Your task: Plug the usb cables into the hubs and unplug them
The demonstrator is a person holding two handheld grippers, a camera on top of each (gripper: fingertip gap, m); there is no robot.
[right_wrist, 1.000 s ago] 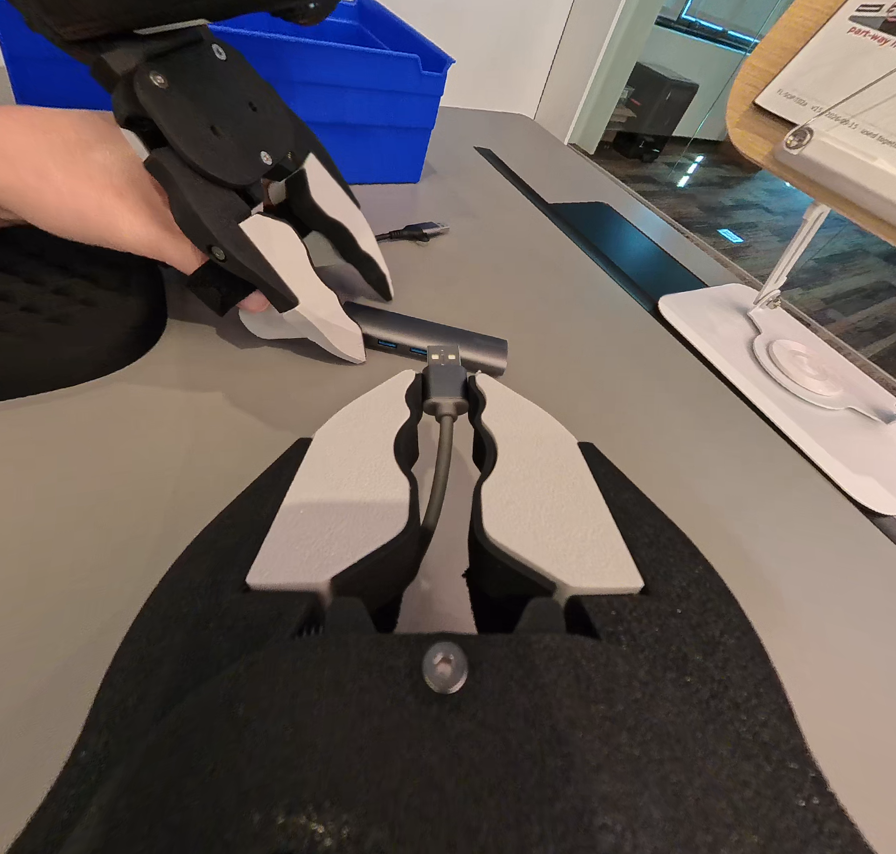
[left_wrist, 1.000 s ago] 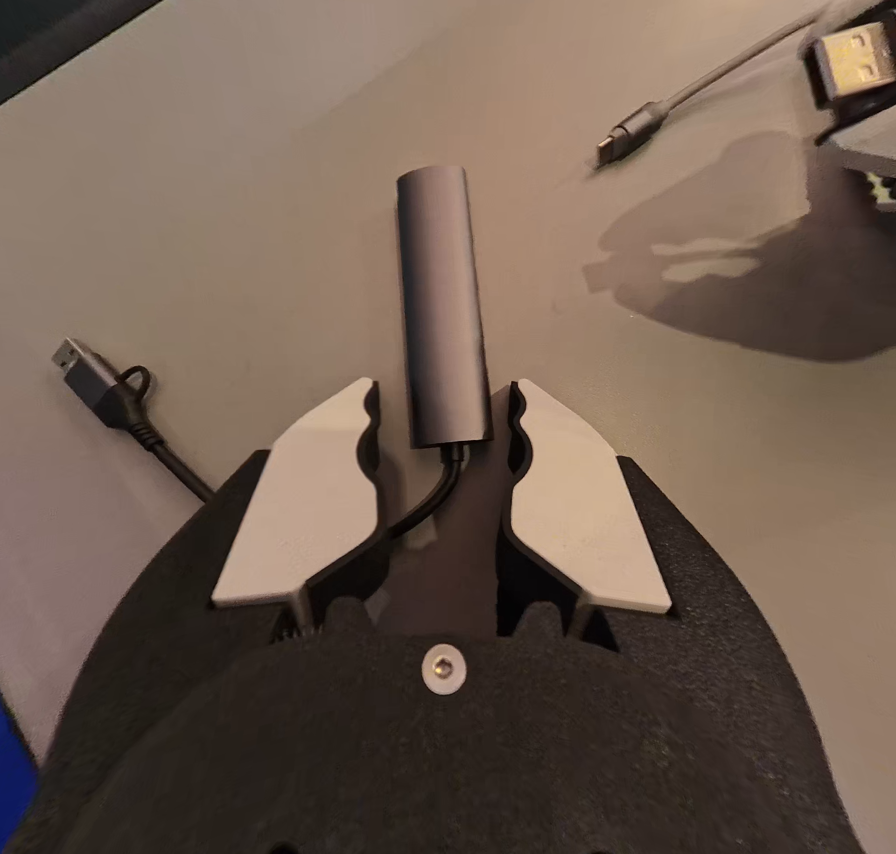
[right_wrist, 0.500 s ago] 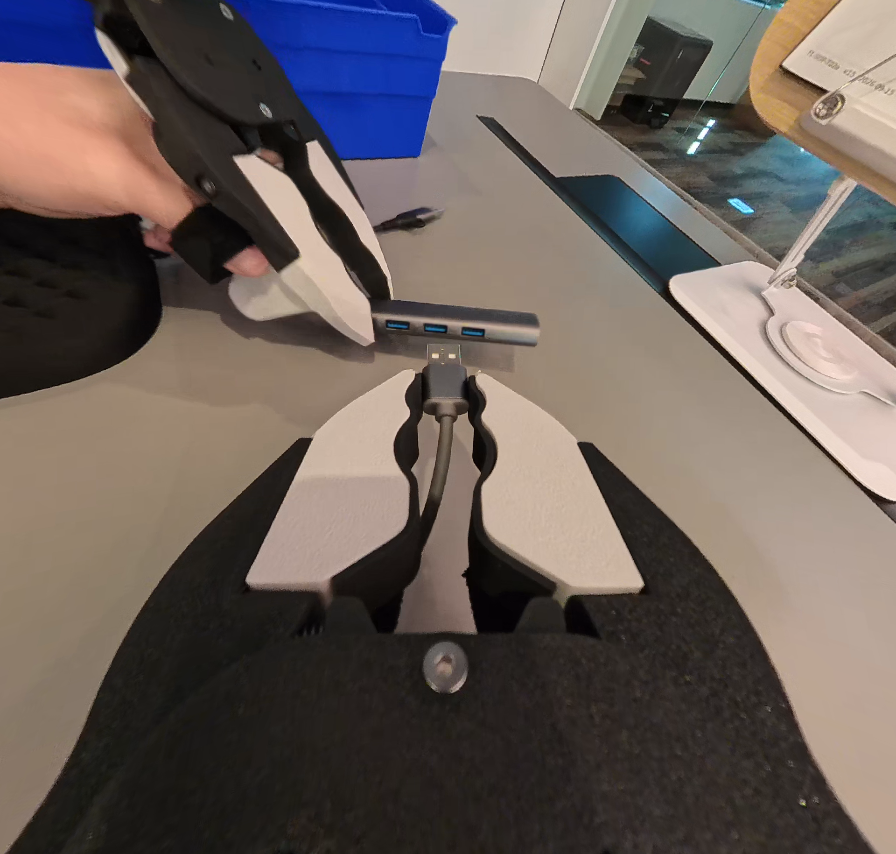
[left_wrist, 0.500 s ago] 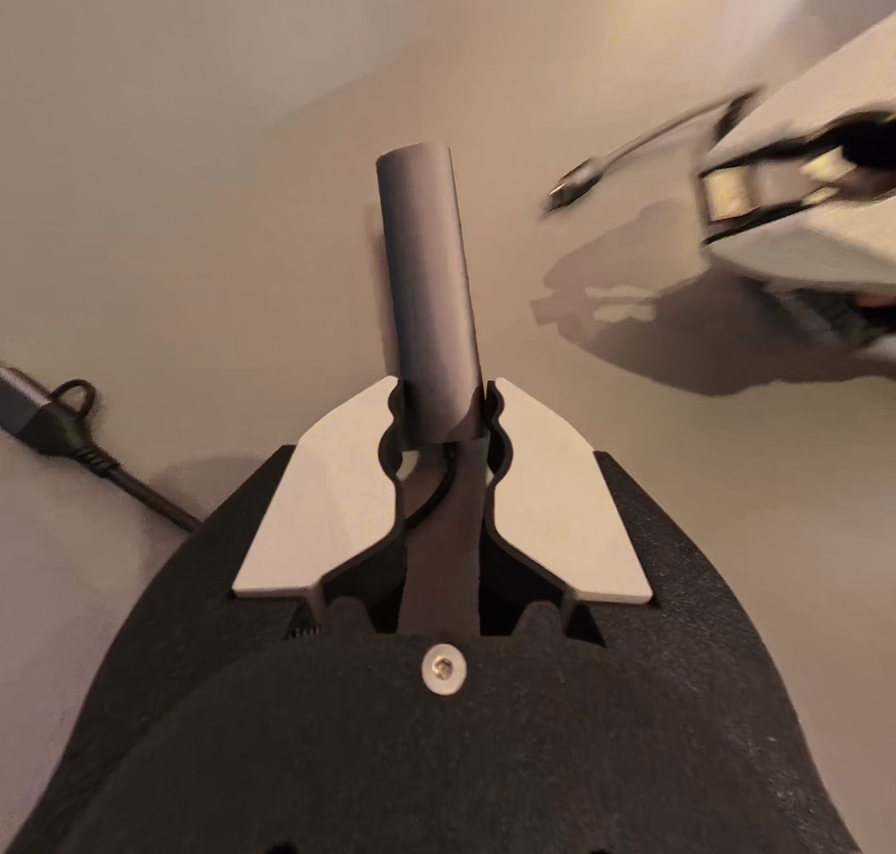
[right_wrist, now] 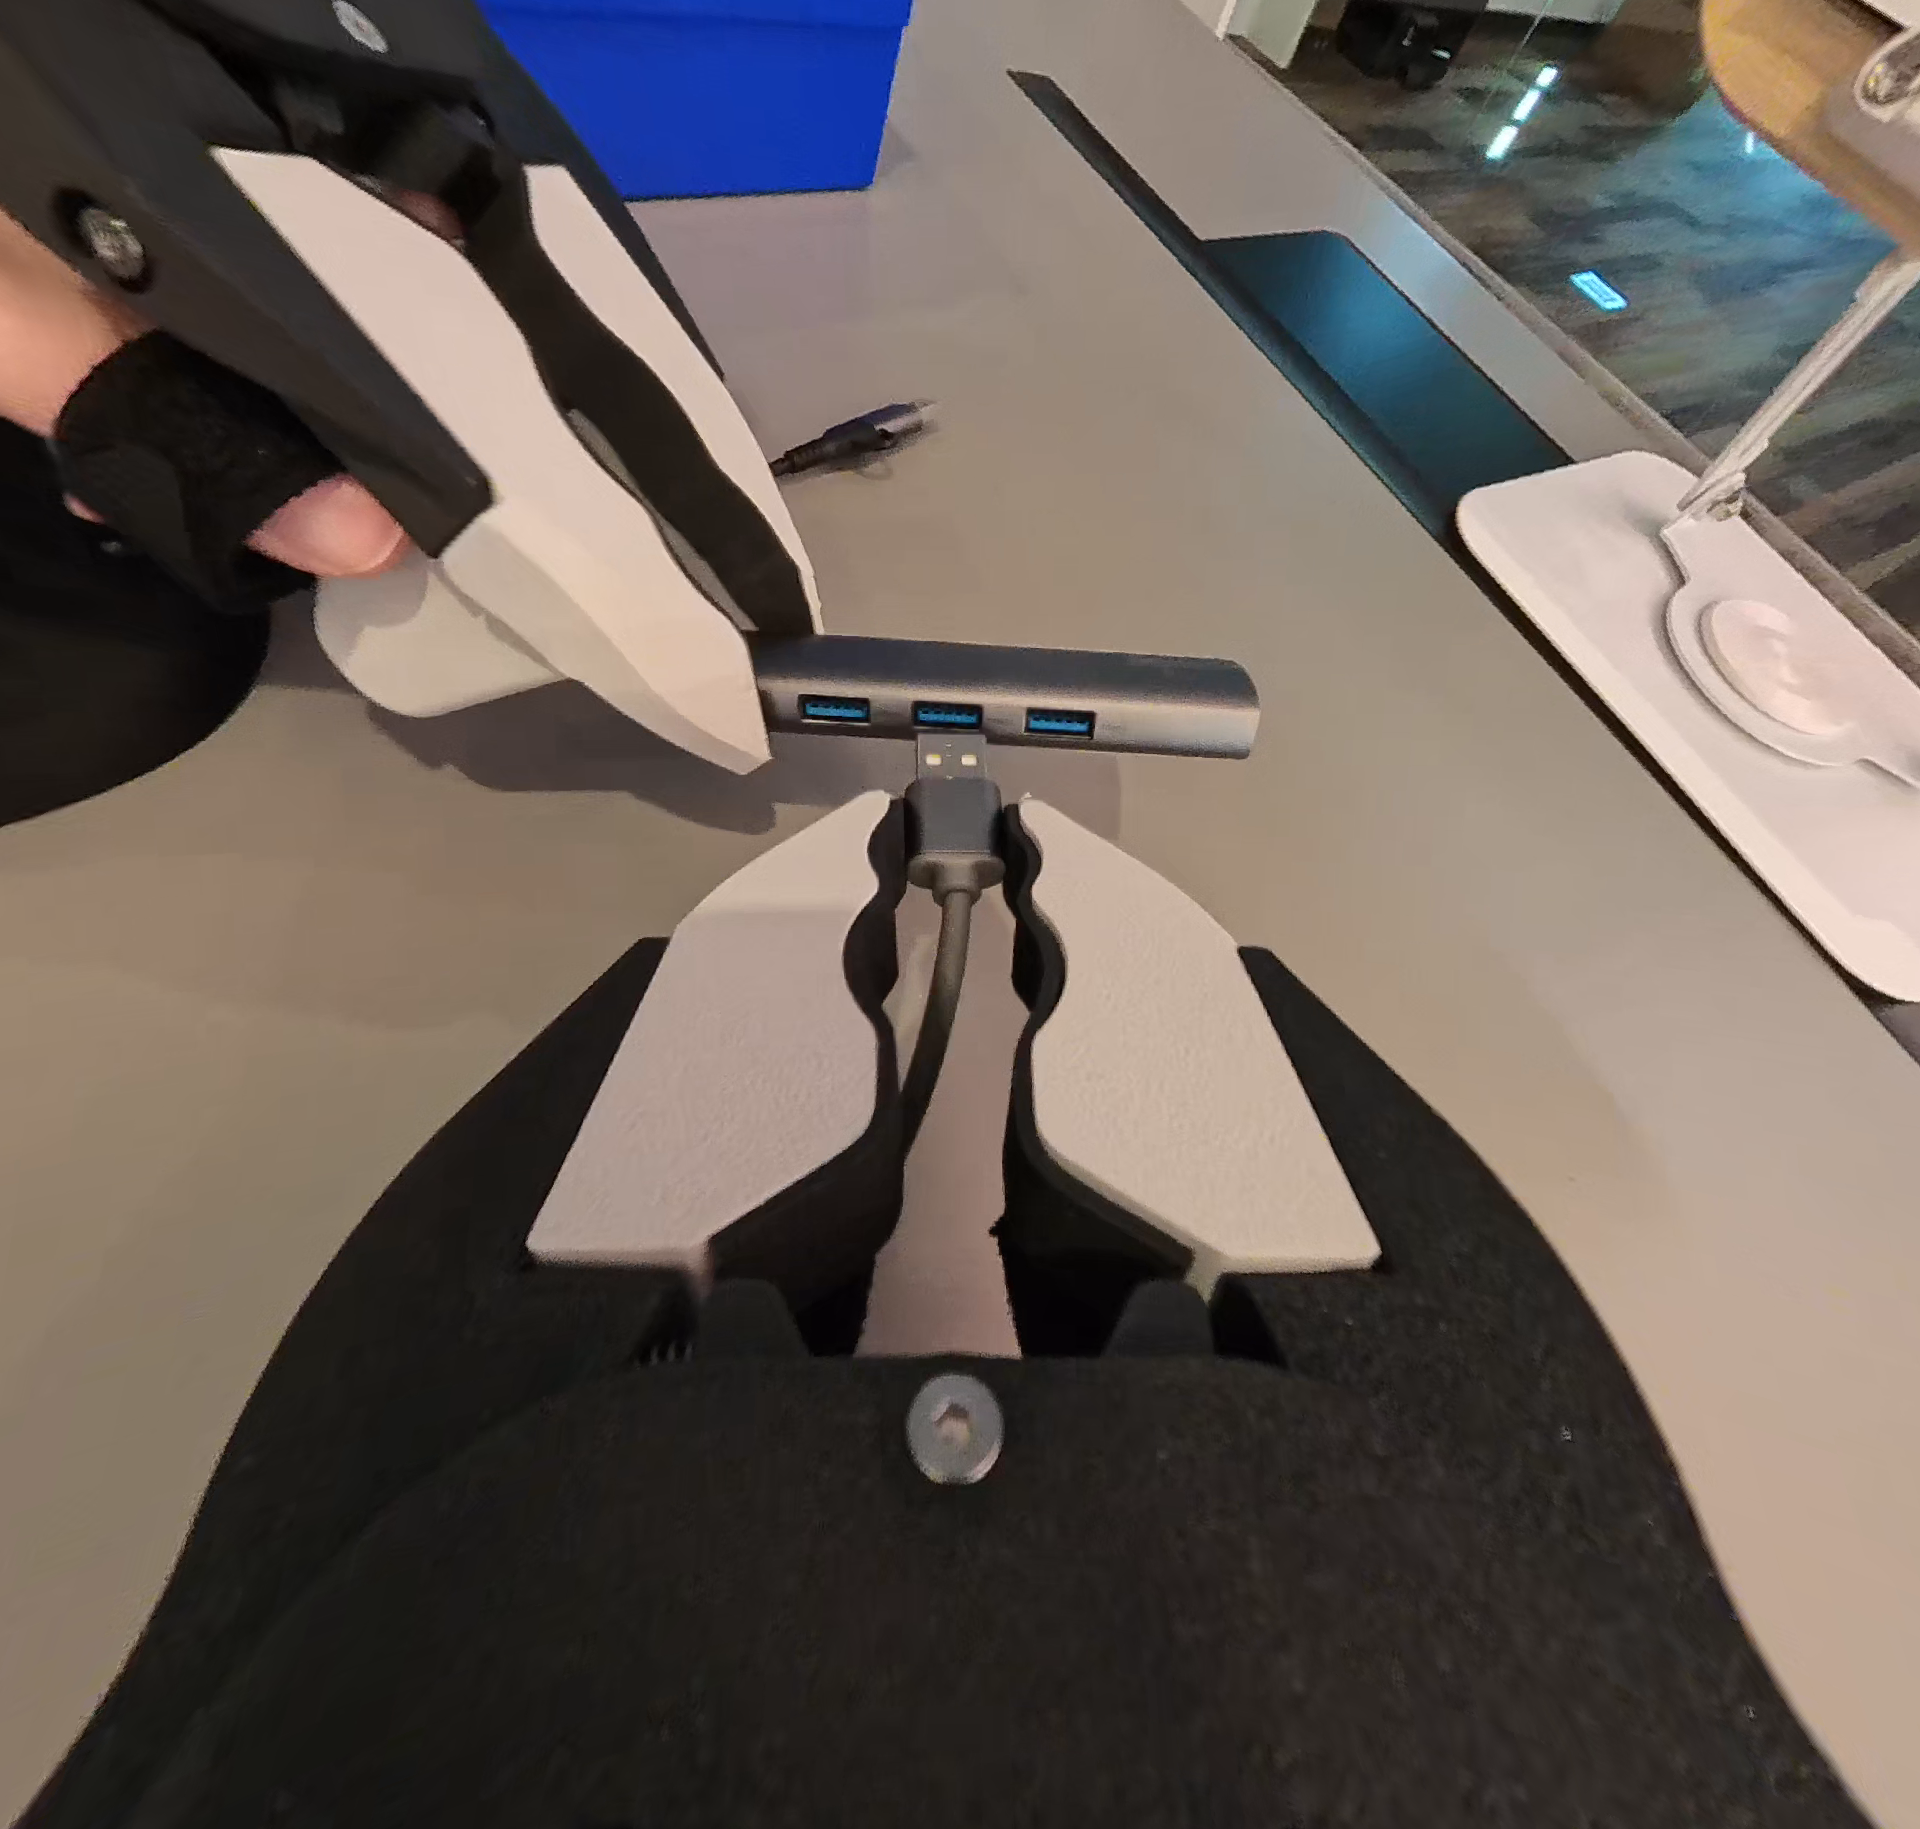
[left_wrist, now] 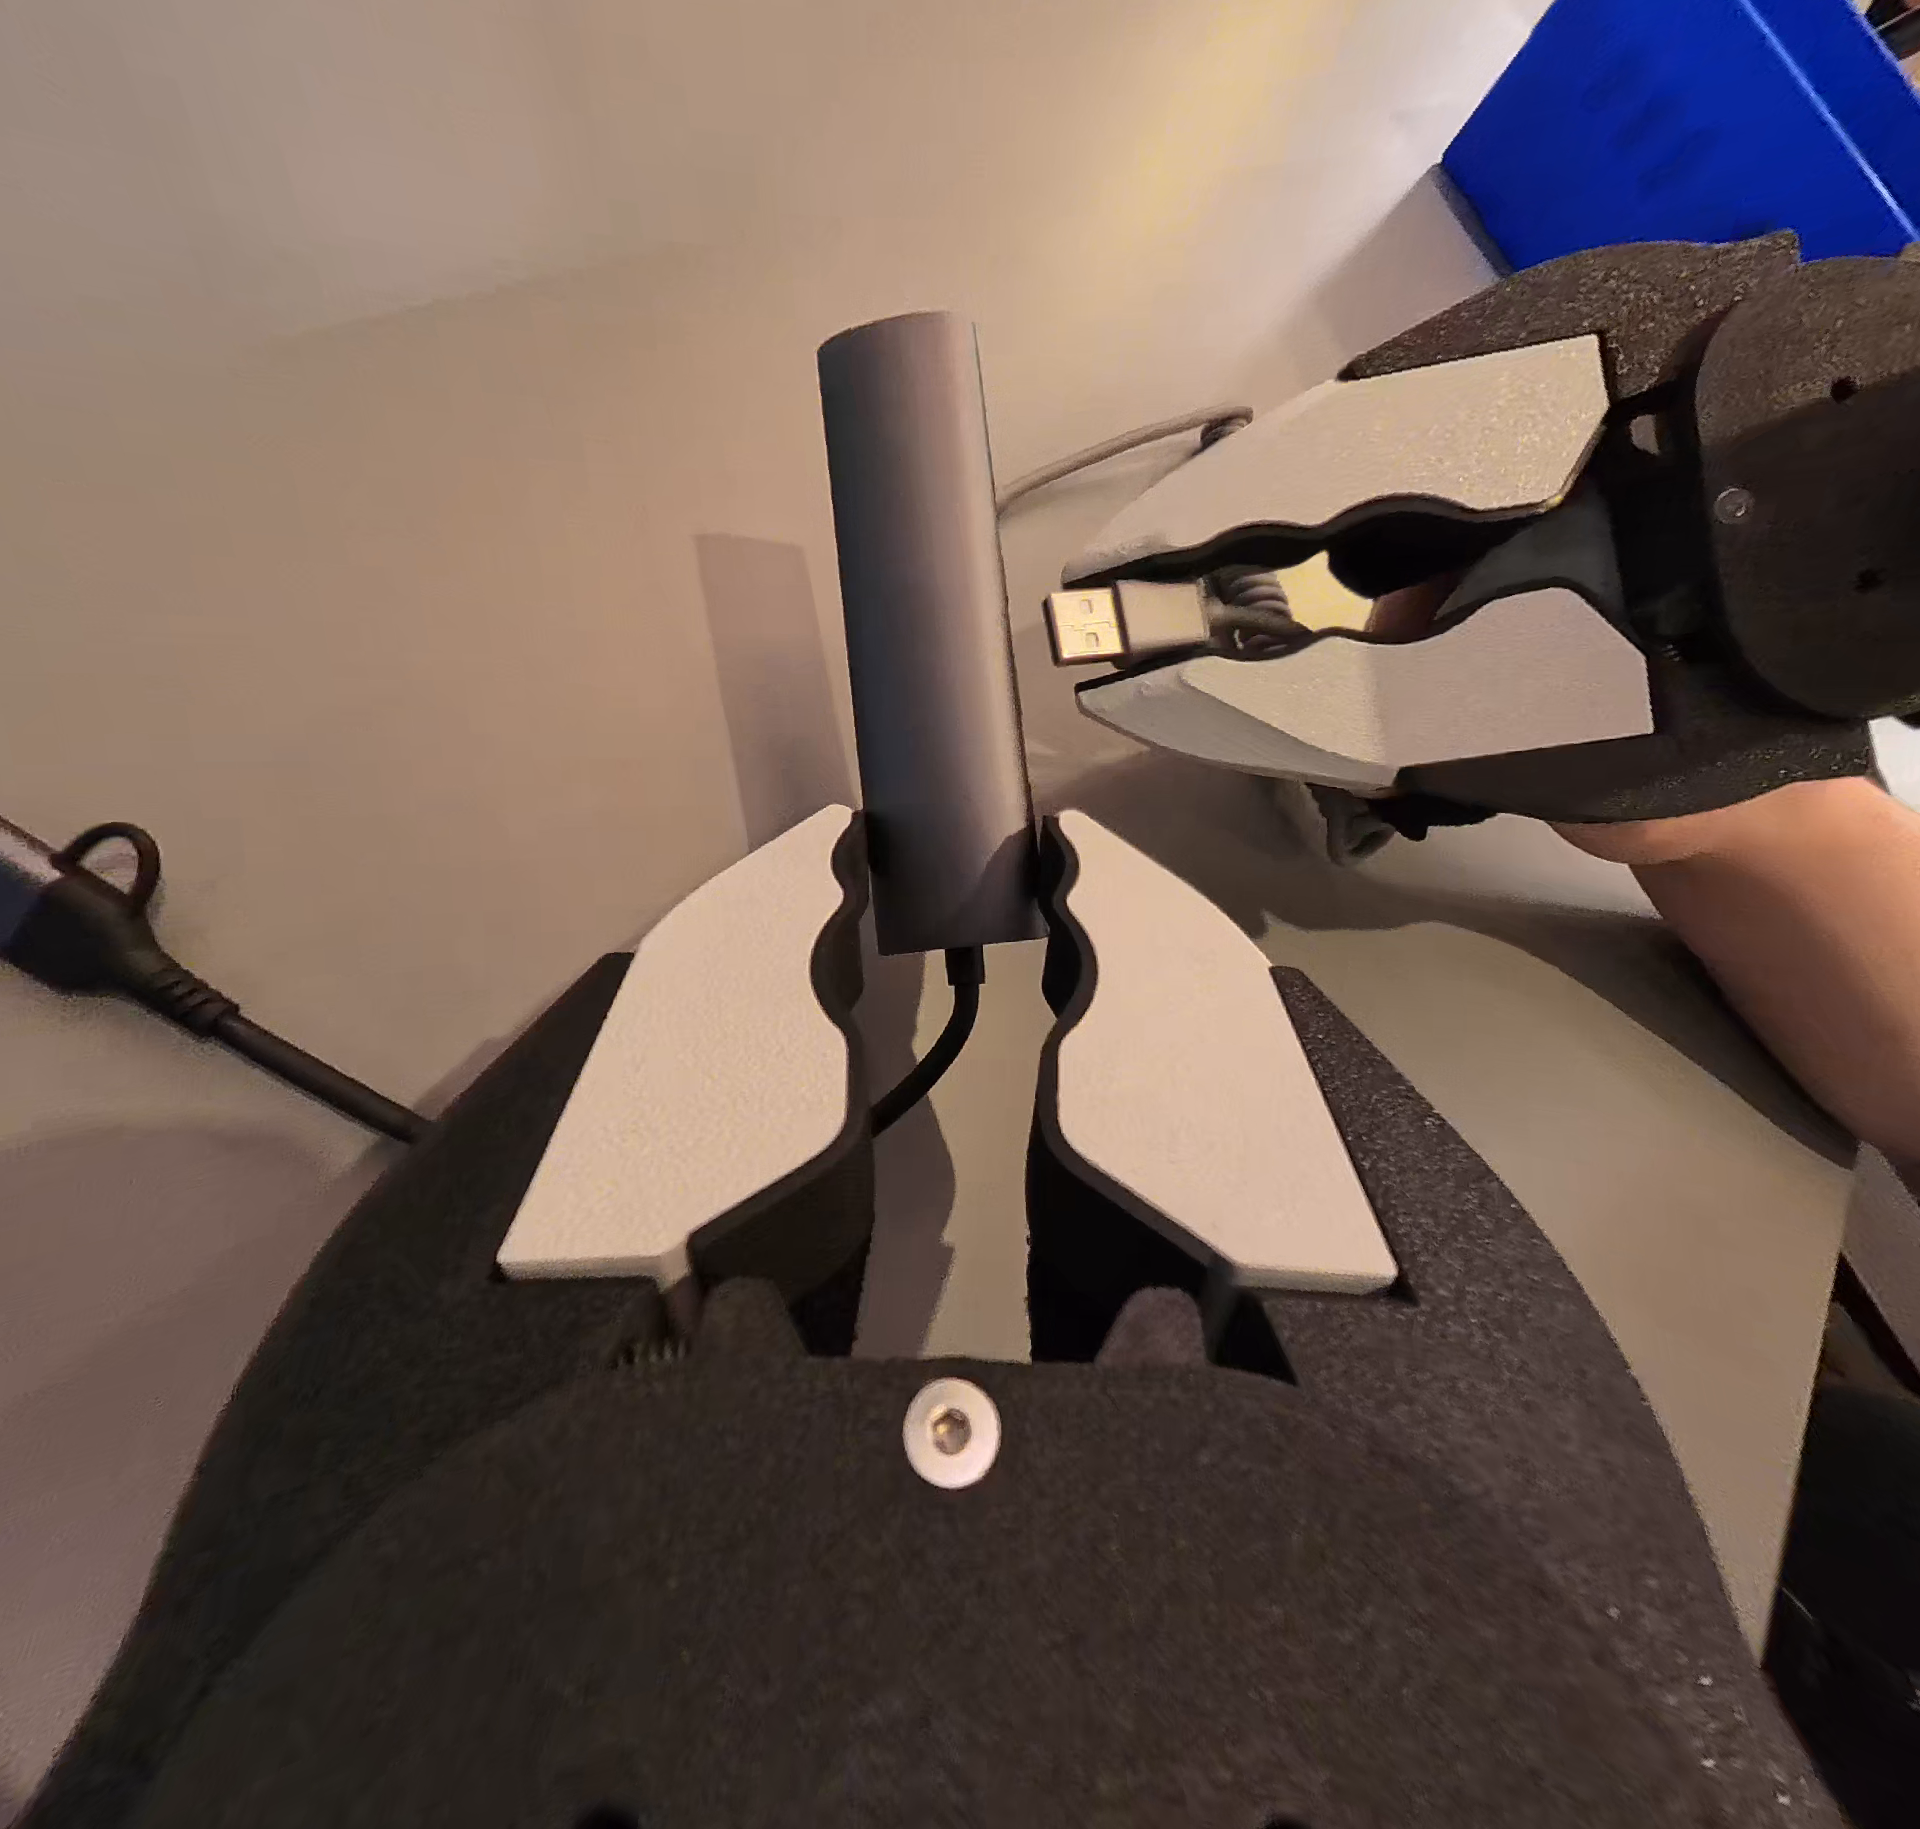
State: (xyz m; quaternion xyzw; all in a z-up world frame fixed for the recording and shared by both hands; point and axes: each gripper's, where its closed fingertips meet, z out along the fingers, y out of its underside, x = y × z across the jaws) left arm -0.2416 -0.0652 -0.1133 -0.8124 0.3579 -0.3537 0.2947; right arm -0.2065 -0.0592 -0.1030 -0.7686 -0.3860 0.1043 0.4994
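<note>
A dark grey USB hub (left_wrist: 925,626) is held by its cable end in my left gripper (left_wrist: 951,844), lifted off the grey table. In the right wrist view the hub (right_wrist: 1003,690) lies level and shows three blue ports, with the left gripper (right_wrist: 764,683) shut on its left end. My right gripper (right_wrist: 951,813) is shut on a dark USB-A plug (right_wrist: 951,787). The plug's metal tip is just in front of the middle port. In the left wrist view the right gripper (left_wrist: 1086,626) holds the plug (left_wrist: 1127,624) to the right of the hub.
A blue bin (left_wrist: 1704,106) stands at the back, also in the right wrist view (right_wrist: 707,44). The hub's own plug and cable (left_wrist: 94,922) lie on the table at left. A white stand base (right_wrist: 1683,678) sits at right. A dark slot (right_wrist: 1340,325) runs along the table. The gap from one gripper's tips to the other's is roughly 4 cm.
My left gripper closed on the hub and lifted it off the table. My right gripper brought the plug up close to the hub's middle port.
</note>
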